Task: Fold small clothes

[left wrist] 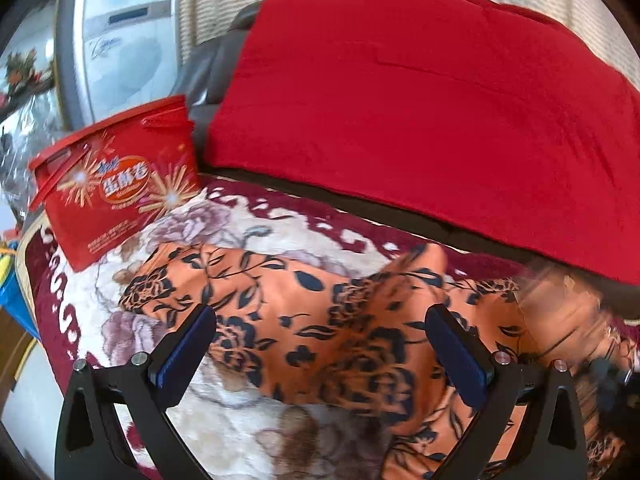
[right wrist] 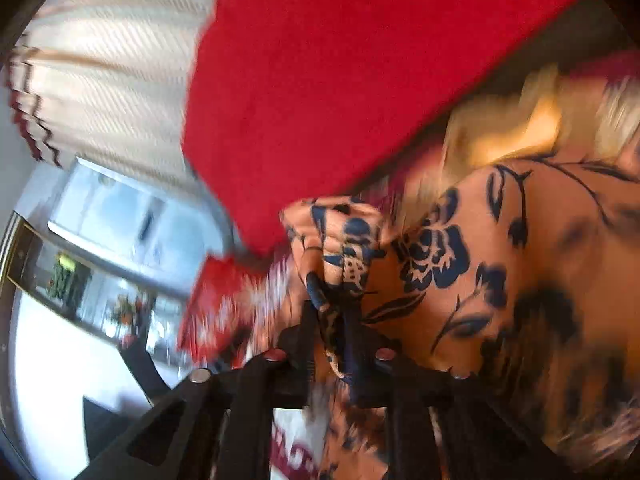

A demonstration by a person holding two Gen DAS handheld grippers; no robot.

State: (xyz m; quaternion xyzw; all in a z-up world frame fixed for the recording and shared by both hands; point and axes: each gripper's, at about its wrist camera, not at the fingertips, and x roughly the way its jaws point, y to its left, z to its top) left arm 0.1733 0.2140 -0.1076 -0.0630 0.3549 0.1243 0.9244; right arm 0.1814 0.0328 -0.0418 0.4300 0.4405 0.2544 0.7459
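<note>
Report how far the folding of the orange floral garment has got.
Done: little shows; the orange floral garment lies rumpled on the patterned blanket, no finished fold visible. In hand: the right gripper is shut on a bunched edge, while the left gripper hangs open above the cloth. Left: folding it flat.

Orange floral garment, red and floral surroundings.
Garment (left wrist: 320,320) orange with dark navy rose-and-leaf print; blanket (left wrist: 224,232) cream with mauve flowers, maroon scroll border; cushion (left wrist: 420,112) plain red; bag (left wrist: 116,184) red with gold firework bursts and an orange oval logo; curtain (right wrist: 112,80) cream, ribbed; gripper pads (left wrist: 460,356) dark blue.
</note>
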